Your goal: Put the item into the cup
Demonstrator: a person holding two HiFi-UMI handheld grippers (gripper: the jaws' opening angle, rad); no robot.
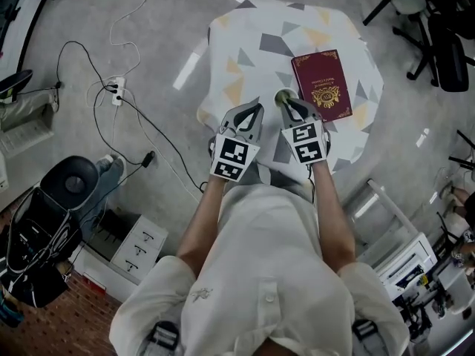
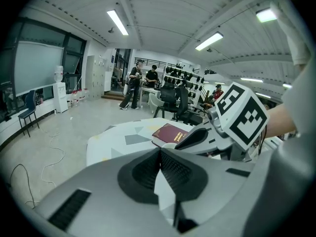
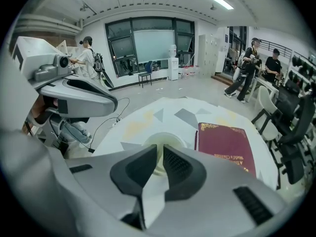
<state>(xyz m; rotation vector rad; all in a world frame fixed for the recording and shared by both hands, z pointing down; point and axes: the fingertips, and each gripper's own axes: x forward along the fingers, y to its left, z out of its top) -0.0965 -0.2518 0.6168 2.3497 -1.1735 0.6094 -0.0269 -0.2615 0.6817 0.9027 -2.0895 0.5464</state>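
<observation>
A small pale cup (image 1: 283,95) stands on the patterned cloth of a small table (image 1: 245,43), just left of a dark red book (image 1: 322,84). My right gripper (image 1: 292,105) hovers at the cup's near side. Its jaws are drawn together to a thin slit, and only the pale cup (image 3: 164,141) shows beyond them. My left gripper (image 1: 251,114) hangs beside it over the table's near edge, its jaws meeting at the tips with nothing between. The left gripper view shows the book (image 2: 169,133) and the right gripper (image 2: 195,138). No separate item shows in any view.
Cables and a power strip (image 1: 116,90) lie on the floor to the left. A black bin (image 1: 72,184) and drawers (image 1: 139,248) stand nearby. Office chairs (image 1: 438,43) are at the far right, and a white rack (image 1: 401,251) stands close on the right. People stand in the background.
</observation>
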